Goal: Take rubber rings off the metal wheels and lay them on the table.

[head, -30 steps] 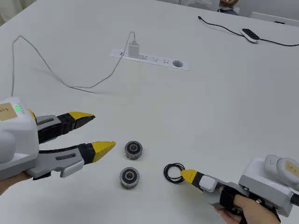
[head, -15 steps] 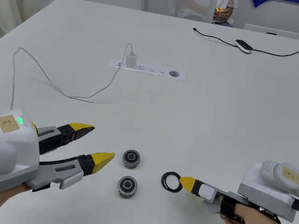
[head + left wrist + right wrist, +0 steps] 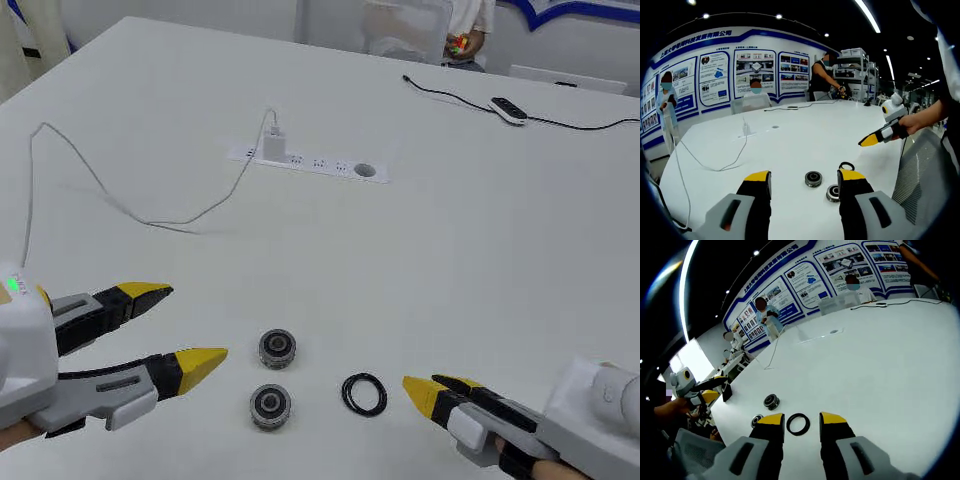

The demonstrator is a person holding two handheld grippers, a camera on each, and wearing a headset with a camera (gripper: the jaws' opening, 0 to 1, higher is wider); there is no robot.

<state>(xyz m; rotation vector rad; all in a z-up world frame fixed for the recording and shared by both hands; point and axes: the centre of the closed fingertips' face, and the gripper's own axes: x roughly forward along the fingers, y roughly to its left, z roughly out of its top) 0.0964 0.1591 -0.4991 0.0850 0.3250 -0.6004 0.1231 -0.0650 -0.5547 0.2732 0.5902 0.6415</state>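
Two metal wheels [image 3: 277,348] sit low centre of the frame, with a rubber ring [image 3: 364,394] lying flat on the table [image 3: 450,230] just to their right. The left gripper [image 3: 173,327] gapes wide and the right gripper [image 3: 436,387] is parted and empty. If any rubber remains, the best play is probably to pin one wheel, hook the rubber's edge and peel it off gently.

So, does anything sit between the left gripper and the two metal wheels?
Nothing visible: bare table separates the open left gripper from the far wheel and near wheel; the rubber rings lie beyond them.
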